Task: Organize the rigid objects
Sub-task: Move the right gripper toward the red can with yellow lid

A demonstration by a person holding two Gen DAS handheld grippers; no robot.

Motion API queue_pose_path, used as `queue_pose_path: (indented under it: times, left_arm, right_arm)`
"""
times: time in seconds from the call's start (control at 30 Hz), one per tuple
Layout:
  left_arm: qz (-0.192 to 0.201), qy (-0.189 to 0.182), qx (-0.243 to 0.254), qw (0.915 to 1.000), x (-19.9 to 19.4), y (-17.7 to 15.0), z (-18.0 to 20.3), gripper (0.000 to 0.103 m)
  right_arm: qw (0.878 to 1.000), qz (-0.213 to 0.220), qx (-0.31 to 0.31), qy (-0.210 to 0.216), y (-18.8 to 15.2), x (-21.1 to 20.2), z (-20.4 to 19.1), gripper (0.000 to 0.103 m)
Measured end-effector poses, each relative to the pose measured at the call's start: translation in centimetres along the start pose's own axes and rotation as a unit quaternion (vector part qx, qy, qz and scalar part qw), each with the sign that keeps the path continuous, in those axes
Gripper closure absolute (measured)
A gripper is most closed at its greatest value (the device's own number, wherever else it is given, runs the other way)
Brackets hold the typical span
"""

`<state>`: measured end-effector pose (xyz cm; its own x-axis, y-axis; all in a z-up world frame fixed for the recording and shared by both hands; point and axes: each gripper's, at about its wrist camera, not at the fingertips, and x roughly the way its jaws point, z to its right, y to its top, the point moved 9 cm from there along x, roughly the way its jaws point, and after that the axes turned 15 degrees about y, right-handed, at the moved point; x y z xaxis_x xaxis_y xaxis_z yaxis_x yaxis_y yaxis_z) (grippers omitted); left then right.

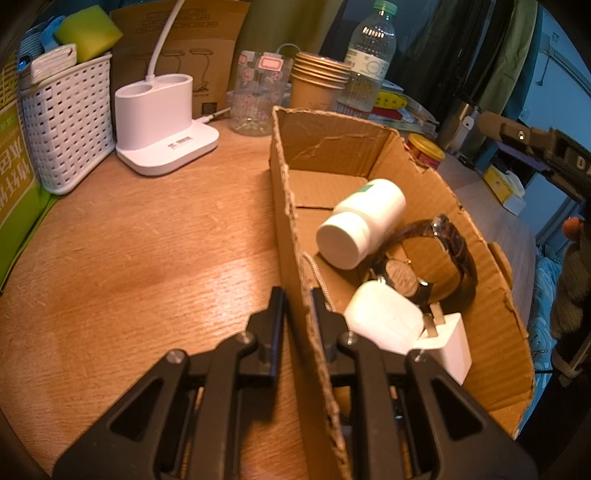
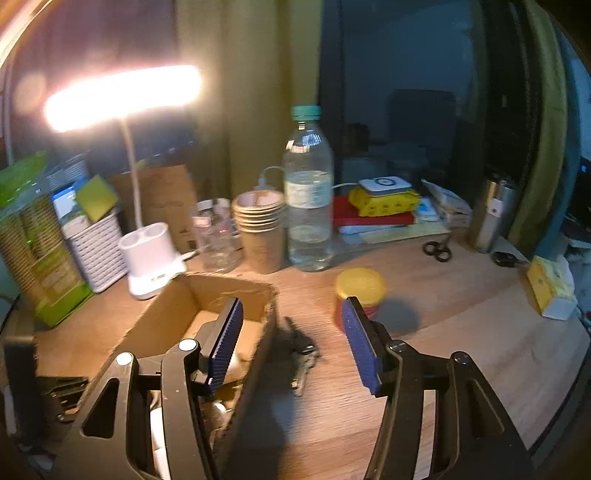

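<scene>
Here, left to right across the wooden tabletop [image 1: 140,236]:

Basket: a white woven basket [image 1: 70,129] stands at the far left edge, with a yellow-green sponge [image 1: 88,31] sticking out of its top.

Lamp: the white lamp base [image 1: 162,125] sits just right of the basket near the far edge; in the right wrist view its head [image 2: 122,96] is lit.

Left gripper: the left gripper [image 1: 297,306] is clamped tight on the near left wall of the cardboard box [image 1: 291,206], one finger outside the wall and one inside.

Box contents: a white pill bottle [image 1: 360,221] lies on its side toward the middle; a dark-strapped wristwatch [image 1: 428,258] is just right of it; a white earbud case [image 1: 384,319] and a white plug adapter [image 1: 452,343] sit touching at the near end.

Far edge: a clear jar [image 1: 258,96], stacked paper cups [image 1: 317,81] and a water bottle [image 1: 369,59] stand in a row behind the box.

Keys: a bunch of keys [image 2: 301,354] lies on the tabletop just outside the box's right wall.

Right gripper: the right gripper [image 2: 291,347] hangs over the keys with jaws spread apart and nothing between its blue pads [image 2: 360,343]; the left finger is over the box, the right one in front of the jar.

Jar: a yellow-lidded red jar [image 2: 360,291] stands right of the box.
</scene>
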<state>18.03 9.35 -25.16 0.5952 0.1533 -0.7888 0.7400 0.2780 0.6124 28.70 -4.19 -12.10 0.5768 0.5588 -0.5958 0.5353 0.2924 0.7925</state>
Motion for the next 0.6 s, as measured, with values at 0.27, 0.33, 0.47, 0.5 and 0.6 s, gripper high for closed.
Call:
queue_pose_path:
  times: [0.27, 0.33, 0.47, 0.5, 0.6]
  left_arm:
    - [0.000, 0.000, 0.000, 1.0000, 0.0, 0.0, 0.0, 0.088]
    - [0.000, 0.000, 0.000, 1.0000, 0.0, 0.0, 0.0, 0.088]
    - [0.000, 0.000, 0.000, 1.0000, 0.0, 0.0, 0.0, 0.088]
    - [0.000, 0.000, 0.000, 1.0000, 0.0, 0.0, 0.0, 0.088]
    - [0.000, 0.000, 0.000, 1.0000, 0.0, 0.0, 0.0, 0.088]
  right_arm:
    - [1.000, -0.002, 0.023, -0.016, -0.7, 1.2, 2.5, 0.038]
    - [0.999, -0.004, 0.030, -0.020, -0.9, 1.6, 3.3, 0.038]
    - [0.999, -0.008, 0.041, -0.027, -1.3, 2.6, 4.7, 0.038]
    - [0.999, -0.010, 0.045, -0.028, -1.4, 2.9, 5.1, 0.038]
    - [0.998, -0.014, 0.052, -0.030, -1.8, 3.6, 5.8, 0.038]
